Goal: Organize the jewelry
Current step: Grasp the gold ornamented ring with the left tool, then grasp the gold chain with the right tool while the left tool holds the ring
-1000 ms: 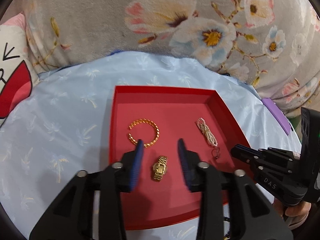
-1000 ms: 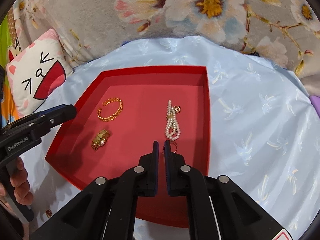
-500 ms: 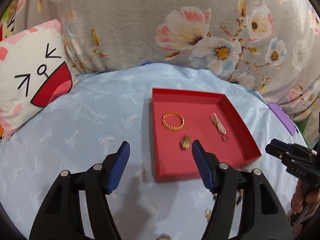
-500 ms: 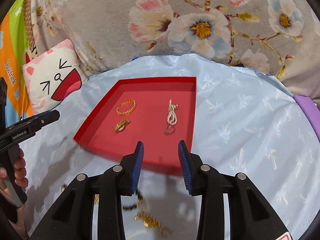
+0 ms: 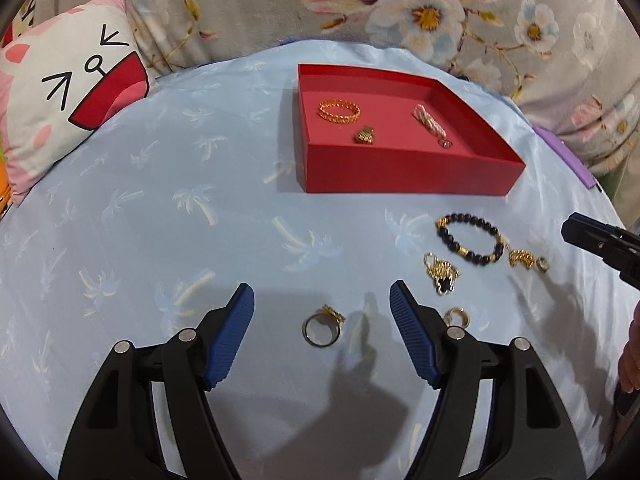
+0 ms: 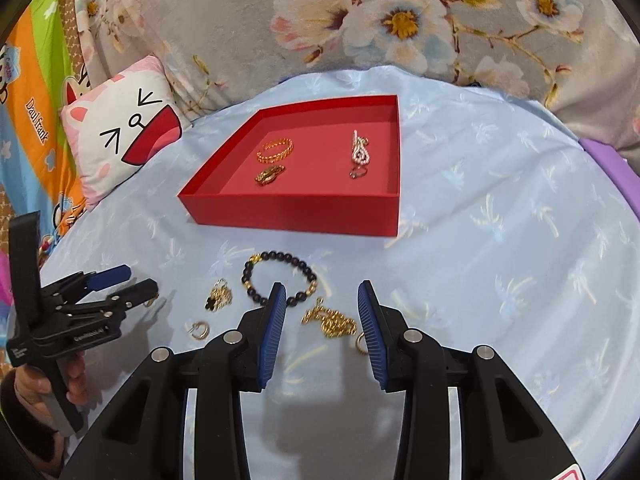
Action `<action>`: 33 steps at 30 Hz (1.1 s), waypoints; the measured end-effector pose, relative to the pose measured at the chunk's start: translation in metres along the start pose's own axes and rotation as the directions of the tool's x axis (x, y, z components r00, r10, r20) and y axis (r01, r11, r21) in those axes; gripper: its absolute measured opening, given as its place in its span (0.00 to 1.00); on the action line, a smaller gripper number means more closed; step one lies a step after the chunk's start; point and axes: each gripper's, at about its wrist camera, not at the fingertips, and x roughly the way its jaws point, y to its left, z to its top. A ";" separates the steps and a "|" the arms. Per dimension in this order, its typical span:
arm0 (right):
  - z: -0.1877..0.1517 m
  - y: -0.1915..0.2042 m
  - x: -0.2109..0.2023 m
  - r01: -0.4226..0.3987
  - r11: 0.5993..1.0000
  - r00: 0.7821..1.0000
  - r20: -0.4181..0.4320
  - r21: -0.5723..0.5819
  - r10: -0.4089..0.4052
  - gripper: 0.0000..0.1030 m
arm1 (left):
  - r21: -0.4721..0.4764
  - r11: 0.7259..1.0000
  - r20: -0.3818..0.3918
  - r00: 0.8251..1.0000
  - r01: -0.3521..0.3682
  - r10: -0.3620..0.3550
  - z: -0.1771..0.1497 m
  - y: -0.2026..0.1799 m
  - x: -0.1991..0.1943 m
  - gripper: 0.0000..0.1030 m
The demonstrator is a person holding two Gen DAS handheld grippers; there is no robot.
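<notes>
A red tray [image 5: 400, 178] [image 6: 288, 210] on a light blue cloth holds a gold bangle [image 5: 339, 111], a gold watch [image 5: 365, 136], a pearl strand [image 5: 430, 120] and a small ring [image 5: 445, 143]. In front of it lie a black bead bracelet [image 5: 470, 240] [image 6: 280, 276], a gold pendant [image 5: 441, 274], a gold chain [image 6: 330, 320], hoop earrings [image 5: 456, 316] and a gold ring [image 5: 322, 326]. My left gripper [image 5: 322, 300] is open, with the gold ring between its fingers. My right gripper [image 6: 322, 292] is open over the gold chain.
A white cat-face cushion [image 5: 60, 88] lies at the far left. A grey floral blanket [image 5: 400, 8] rises behind the cloth. A purple object [image 5: 568, 156] sits at the cloth's right edge. The left gripper shows in the right wrist view [image 6: 120, 284].
Both grippers have pulled back from over the tray to the loose jewelry in front of it. Both opened wider; the right one was shut a second ago.
</notes>
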 end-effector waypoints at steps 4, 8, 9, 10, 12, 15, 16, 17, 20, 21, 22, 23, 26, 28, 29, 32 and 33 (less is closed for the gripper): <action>-0.008 -0.001 0.001 -0.009 1.000 1.000 -0.006 0.022 0.009 0.36 | 0.032 0.999 -0.011 1.000 -0.017 0.018 -0.006 -0.006 0.005 0.61; -0.015 -0.003 0.001 0.009 1.000 1.000 -0.009 0.029 -0.008 0.36 | 0.046 0.999 -0.027 1.000 -0.010 0.011 -0.009 -0.011 0.008 0.45; -0.016 -0.004 0.002 0.006 0.999 1.000 -0.013 0.035 -0.006 0.36 | 0.045 0.999 -0.026 1.000 0.001 0.000 -0.010 -0.011 0.008 0.41; -0.017 -0.005 0.003 0.003 0.999 1.000 -0.016 0.041 -0.003 0.36 | 0.048 0.999 -0.029 1.000 0.003 -0.002 -0.010 -0.011 0.008 0.38; -0.020 -0.007 0.005 0.001 0.999 1.000 -0.024 0.049 0.001 0.36 | 0.054 0.999 -0.028 1.000 0.006 -0.005 -0.010 -0.013 0.008 0.30; -0.022 -0.008 0.007 0.012 0.999 0.999 -0.031 0.047 -0.010 0.36 | 0.049 0.999 -0.028 0.999 0.018 -0.017 -0.010 -0.014 0.007 0.19; -0.023 -0.009 0.007 0.017 0.999 0.999 -0.032 0.045 -0.016 0.36 | 0.044 0.999 -0.027 0.999 0.024 -0.023 -0.010 -0.014 0.007 0.19; -0.023 -0.009 0.008 0.021 0.999 0.999 -0.032 0.044 -0.020 0.36 | 0.039 0.999 -0.027 0.999 0.031 -0.030 -0.011 -0.013 0.006 0.19; -0.025 -0.011 0.011 0.022 0.999 0.999 -0.042 0.041 -0.020 0.36 | 0.030 0.999 -0.015 0.999 0.041 -0.040 -0.013 -0.014 0.003 0.19; -0.025 -0.011 0.012 0.022 0.999 0.999 -0.047 0.040 -0.020 0.36 | 0.026 0.999 -0.007 0.999 0.042 -0.042 -0.013 -0.015 0.001 0.19; -0.026 -0.010 0.013 0.016 0.999 0.999 -0.052 0.037 -0.014 0.36 | 0.022 0.999 0.001 0.999 0.043 -0.043 -0.013 -0.015 -0.001 0.19; -0.026 -0.008 0.013 0.009 0.999 0.999 -0.054 0.032 -0.007 0.36 | 0.020 0.999 0.007 0.999 0.043 -0.043 -0.013 -0.015 -0.002 0.19; -0.029 0.005 0.012 -0.028 1.000 0.998 -0.058 0.003 0.028 0.36 | 0.006 0.999 0.019 0.999 0.048 -0.048 -0.012 -0.014 -0.005 0.19; -0.031 0.017 0.013 -0.058 0.998 0.996 -0.065 -0.022 0.057 0.36 | -0.004 0.999 0.022 0.998 0.051 -0.051 -0.012 -0.012 -0.005 0.19; -0.032 0.025 0.014 -0.076 0.996 0.995 -0.072 -0.037 0.074 0.36 | -0.007 0.999 0.023 0.999 0.050 -0.050 -0.012 -0.011 -0.004 0.19; -0.035 0.047 0.018 -0.103 0.990 0.991 -0.095 -0.091 0.095 0.36 | -0.017 0.998 0.018 0.998 0.054 -0.054 -0.013 -0.009 -0.003 0.19; -0.037 0.053 0.019 -0.095 0.989 0.992 -0.097 -0.115 0.084 0.36 | -0.020 0.998 0.018 0.998 0.057 -0.057 -0.013 -0.009 -0.003 0.18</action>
